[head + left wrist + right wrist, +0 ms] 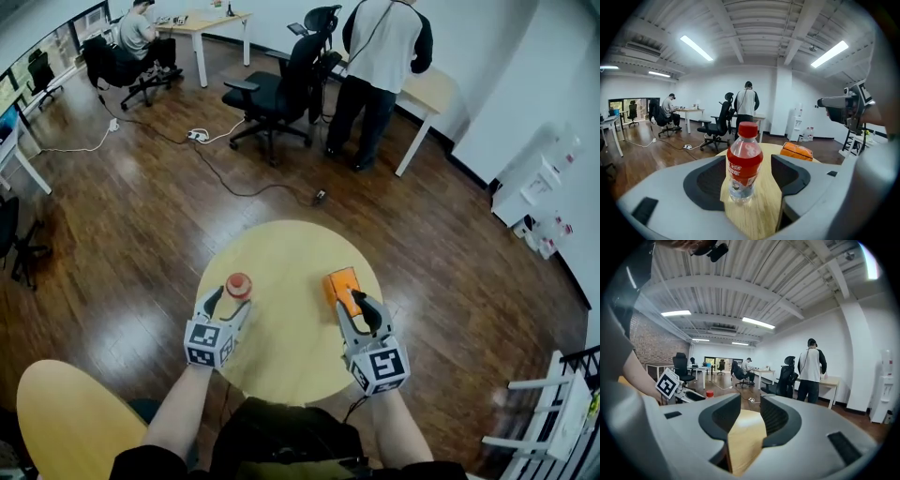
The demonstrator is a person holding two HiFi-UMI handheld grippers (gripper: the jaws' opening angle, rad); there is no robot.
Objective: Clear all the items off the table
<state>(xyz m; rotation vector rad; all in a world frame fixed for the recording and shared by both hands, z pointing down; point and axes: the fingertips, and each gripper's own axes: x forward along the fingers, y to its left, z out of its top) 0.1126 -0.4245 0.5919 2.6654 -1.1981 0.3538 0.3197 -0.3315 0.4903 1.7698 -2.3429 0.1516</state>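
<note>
The left gripper (229, 302) had its jaws wide apart. The bottle (744, 161), with a red cap and a red label, stood upright on the round wooden table (281, 361), in the opening between the two jaws. It stood closer to the left jaw. A clear gap showed between the bottle and the right pad, so the jaws did not grip it.

The right gripper (362, 306) had its jaws only a little apart, with a narrow gap. Nothing was between them, and only the table top showed through the gap. This gripper was above the near end of the orange bag (341, 284) and did not touch it. The bag lay flat on the table, to the right of the bottle and apart from it.
</note>
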